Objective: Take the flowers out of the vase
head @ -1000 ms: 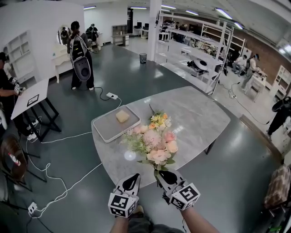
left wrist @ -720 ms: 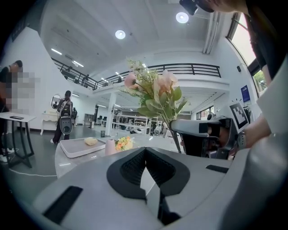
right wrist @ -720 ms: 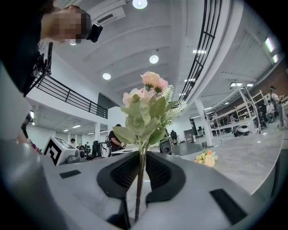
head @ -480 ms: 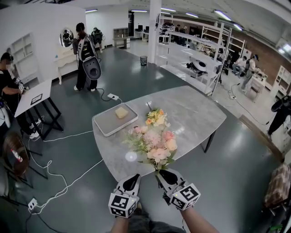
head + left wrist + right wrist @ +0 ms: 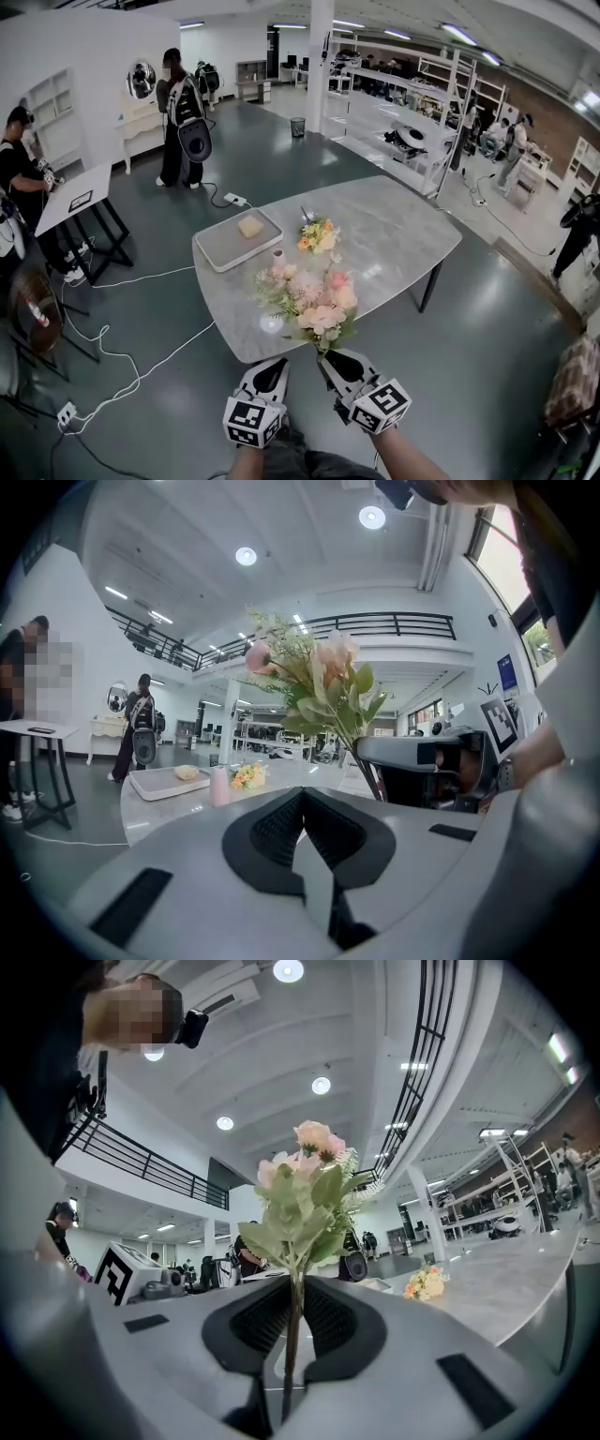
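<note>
Right gripper [image 5: 330, 357]: its jaws are pinching the thin green stem of the bouquet [image 5: 314, 300], with the stem running up between the two dark pads in the right gripper view [image 5: 293, 1321].
Left gripper [image 5: 276, 364]: its jaws are pressing together on nothing, as the left gripper view [image 5: 302, 803] is showing, and it is hanging just beside the right one.
Bouquet: the pink and cream heads with green leaves are standing upright above the right gripper [image 5: 300, 1190], leaning over the near edge of the table [image 5: 403, 234].
Vase [image 5: 277, 255]: a small pink cylinder is standing upright on the marble top beyond the bouquet, apart from it [image 5: 219, 786].
Yellow bunch [image 5: 319, 237]: a smaller cluster of yellow and orange flowers is lying on the table just past the vase.
Tray [image 5: 217, 253]: a grey tray is sitting at the table's far left corner, carrying a pale lump [image 5: 250, 226].
Room: a person with dark gear [image 5: 183, 117] is standing on the far floor, and another person [image 5: 14, 178] is leaning at a white desk [image 5: 70, 202] to the left.
</note>
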A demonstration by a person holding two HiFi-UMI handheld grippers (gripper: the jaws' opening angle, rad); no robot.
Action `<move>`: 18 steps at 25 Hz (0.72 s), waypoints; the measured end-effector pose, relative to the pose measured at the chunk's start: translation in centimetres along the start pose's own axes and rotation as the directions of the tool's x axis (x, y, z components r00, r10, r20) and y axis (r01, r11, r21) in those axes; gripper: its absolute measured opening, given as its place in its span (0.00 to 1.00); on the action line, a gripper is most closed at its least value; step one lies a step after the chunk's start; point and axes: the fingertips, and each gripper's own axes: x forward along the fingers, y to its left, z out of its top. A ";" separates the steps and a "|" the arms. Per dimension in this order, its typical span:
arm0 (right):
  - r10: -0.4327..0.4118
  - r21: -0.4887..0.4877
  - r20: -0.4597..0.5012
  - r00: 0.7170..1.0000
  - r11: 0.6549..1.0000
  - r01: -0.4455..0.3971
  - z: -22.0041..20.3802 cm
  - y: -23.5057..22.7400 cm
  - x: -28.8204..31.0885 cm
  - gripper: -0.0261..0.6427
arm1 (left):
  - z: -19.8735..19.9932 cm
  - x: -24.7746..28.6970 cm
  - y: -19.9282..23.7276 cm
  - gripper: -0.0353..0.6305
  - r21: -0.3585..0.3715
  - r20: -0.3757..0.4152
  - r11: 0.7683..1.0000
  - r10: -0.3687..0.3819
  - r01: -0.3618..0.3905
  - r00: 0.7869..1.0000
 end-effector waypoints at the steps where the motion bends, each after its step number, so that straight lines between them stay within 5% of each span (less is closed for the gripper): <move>1: 0.003 0.002 0.001 1.000 1.000 -0.003 0.0 0.2 -0.1 0.12 | 0.0 -0.2 -0.1 0.07 0.001 0.000 1.000 0.001 -0.001 1.000; 18: 0.043 0.057 0.007 0.999 0.997 -0.044 -1.1 3.5 -1.2 0.12 | -0.5 -3.6 -0.3 0.07 -0.011 0.001 0.999 0.040 -0.040 0.999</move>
